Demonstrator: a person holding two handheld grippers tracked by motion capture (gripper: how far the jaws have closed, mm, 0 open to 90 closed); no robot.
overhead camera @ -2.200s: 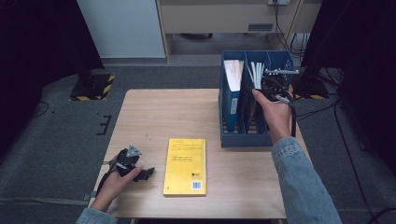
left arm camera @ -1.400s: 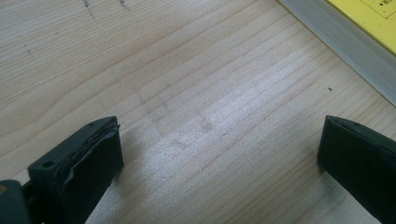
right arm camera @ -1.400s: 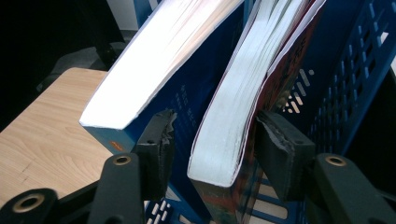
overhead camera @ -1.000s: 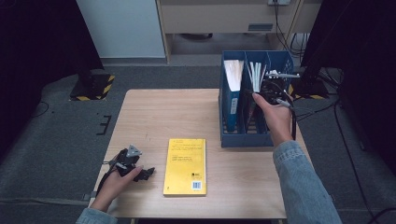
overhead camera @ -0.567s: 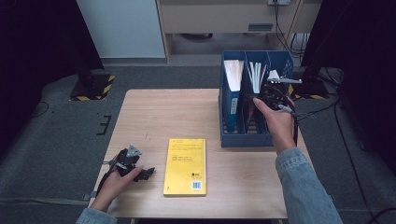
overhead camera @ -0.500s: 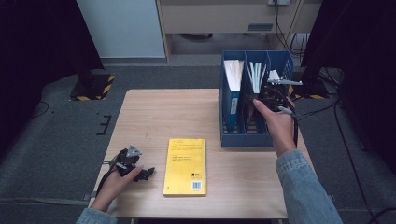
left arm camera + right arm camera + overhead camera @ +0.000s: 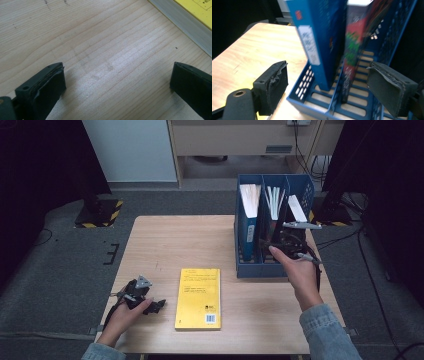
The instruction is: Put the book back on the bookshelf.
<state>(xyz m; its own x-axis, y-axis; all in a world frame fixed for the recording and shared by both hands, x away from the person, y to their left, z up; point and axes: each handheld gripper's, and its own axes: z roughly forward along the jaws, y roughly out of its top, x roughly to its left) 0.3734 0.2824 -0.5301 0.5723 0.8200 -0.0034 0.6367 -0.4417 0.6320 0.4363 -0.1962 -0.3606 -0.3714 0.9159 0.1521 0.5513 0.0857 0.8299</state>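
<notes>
At the left of the high view, the left gripper (image 7: 159,305) is held low over the desk (image 7: 200,237) near its front left corner, just beside the yellow book (image 7: 198,297), which lies flat on the wood. In the left gripper view the jaws are seen spread wide with only bare wood grain between them; the grey page edge and yellow cover of the book (image 7: 197,12) cross the upper right corner, well outside the gap and untouched by either jaw.

Further right, a blue file rack (image 7: 250,270) stands on the desk, divided into upright compartments. A blue book (image 7: 249,215) is stood in its left compartment, and a book with a red and green cover (image 7: 352,50) is stood in the compartment beside it; the blur makes its cover hard to read.

The right gripper (image 7: 280,245) is held at the rack's front right. Its jaws have just been opening and are now released. In the right gripper view both standing books and the rack's front wall (image 7: 312,105) are framed between the jaws, but farther off, and neither pad is pressed on anything.
</notes>
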